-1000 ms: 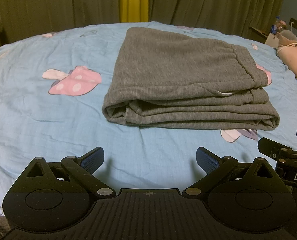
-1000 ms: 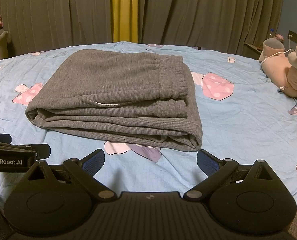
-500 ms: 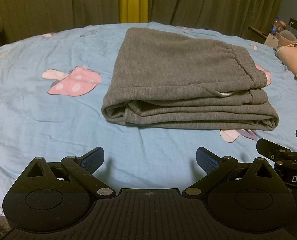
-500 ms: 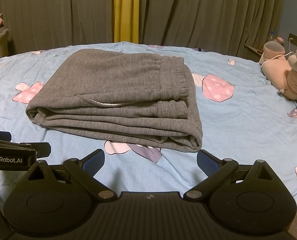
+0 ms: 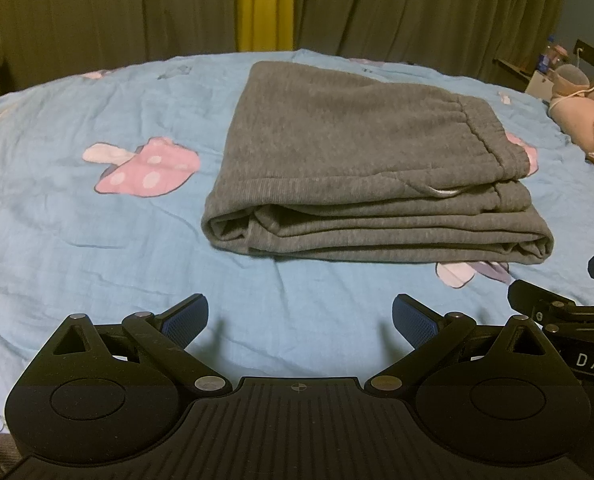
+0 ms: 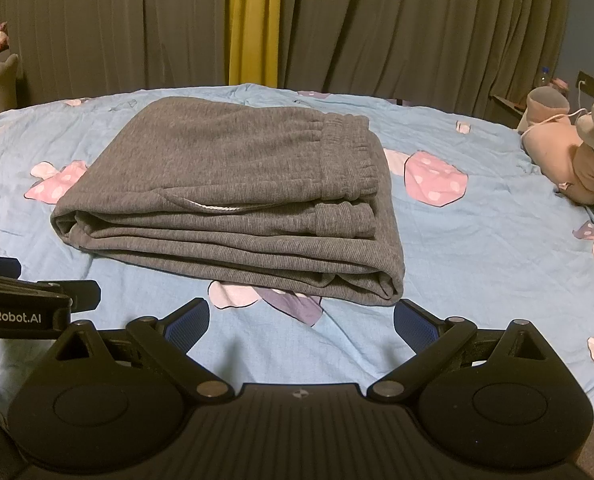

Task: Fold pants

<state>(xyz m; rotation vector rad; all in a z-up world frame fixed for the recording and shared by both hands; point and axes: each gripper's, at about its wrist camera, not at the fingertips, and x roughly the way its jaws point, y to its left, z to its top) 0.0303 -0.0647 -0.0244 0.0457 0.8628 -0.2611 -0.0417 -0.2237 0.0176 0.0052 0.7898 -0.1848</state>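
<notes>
Grey pants (image 5: 361,184) lie folded into a compact stack at the bed's (image 5: 77,240) centre, at 12 o'clock from both cameras, waistband toward 3 o'clock. The fold looks finished, which likely explains why neither tool touches the cloth. The left hand-held gripper (image 5: 300,318) and right hand-held gripper (image 6: 301,320) hover near the stack, jaws spread wide and empty. Readable print: "GenRobot.AI" at the right view's 9 o'clock, "DAS" at the left view's 3 o'clock.
</notes>
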